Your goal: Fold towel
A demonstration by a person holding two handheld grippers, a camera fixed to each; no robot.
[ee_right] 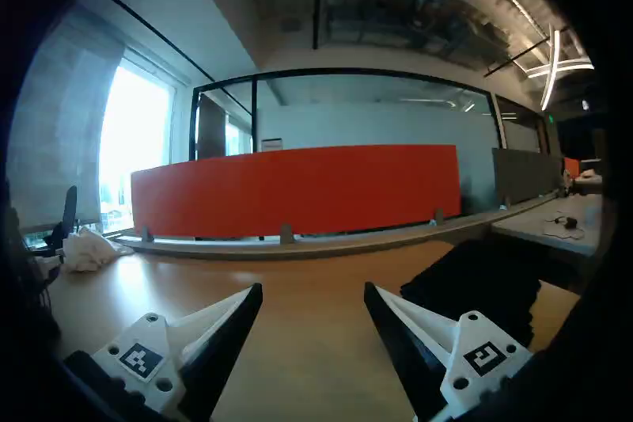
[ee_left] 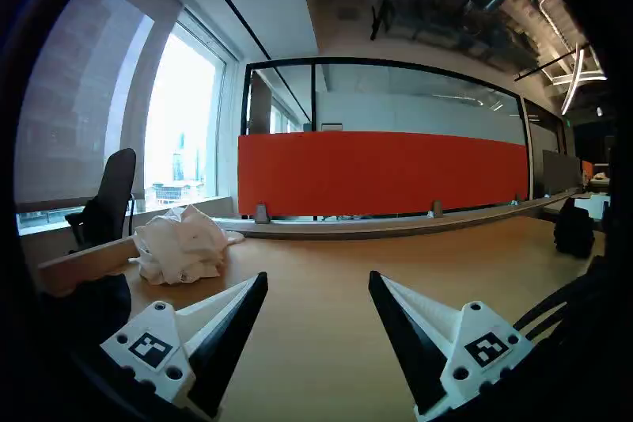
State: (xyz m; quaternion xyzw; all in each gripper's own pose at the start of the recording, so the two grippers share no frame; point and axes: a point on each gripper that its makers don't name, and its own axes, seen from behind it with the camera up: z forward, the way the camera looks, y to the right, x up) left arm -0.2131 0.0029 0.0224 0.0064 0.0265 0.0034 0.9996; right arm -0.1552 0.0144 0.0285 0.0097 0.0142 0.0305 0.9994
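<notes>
The crumpled white towel point(ee_left: 180, 246) lies far left on the wooden worktop point(ee_left: 443, 252). My left hand-held gripper point(ee_left: 316, 275) hovers spread wide, holding nothing. My right hand-held gripper point(ee_right: 312, 286) is equally wide and empty, with a black pile point(ee_right: 483, 287) just to its right.

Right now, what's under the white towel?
The crumpled towel sits on the wooden desk, near its far edge. Bare desk shows all around it. Anything beneath the heap is covered by cloth, so I can't tell.
</notes>
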